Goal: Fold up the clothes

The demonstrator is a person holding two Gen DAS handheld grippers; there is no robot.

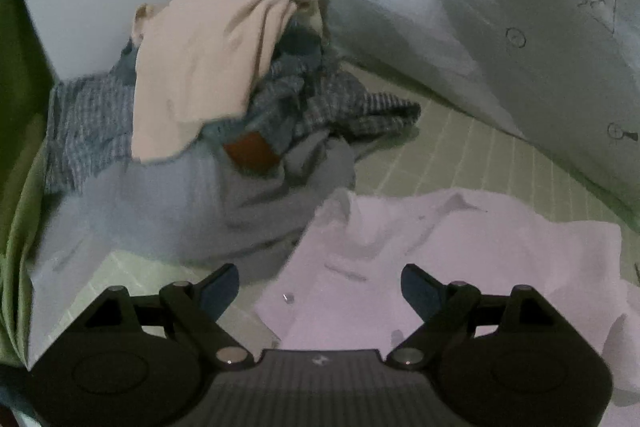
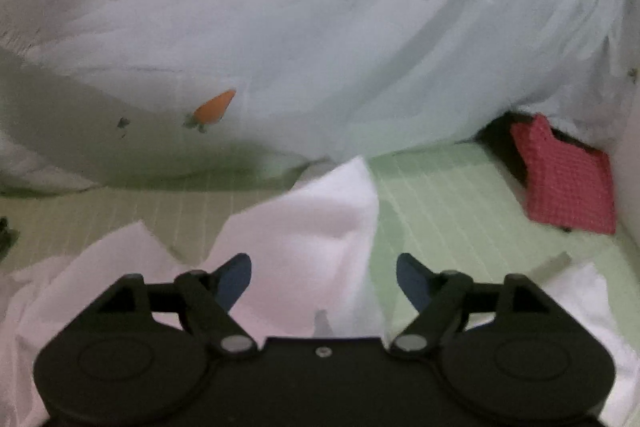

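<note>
A white shirt (image 1: 440, 247) lies crumpled on the green mat, with its collar toward the far side. My left gripper (image 1: 320, 287) is open and empty, just above the shirt's near left part. The same white shirt (image 2: 304, 227) shows in the right wrist view, with one point of cloth sticking up. My right gripper (image 2: 324, 279) is open and empty over that cloth. A pile of clothes (image 1: 224, 99) sits at the far left, with a cream garment (image 1: 208, 55) on top of grey checked and blue-grey pieces.
A pale quilt with carrot prints (image 2: 320, 27) lies bunched along the far side and also shows in the left wrist view (image 1: 480, 7). A red checked cloth (image 2: 568, 175) lies at the right by a wall. The green striped mat (image 2: 460, 207) shows between them.
</note>
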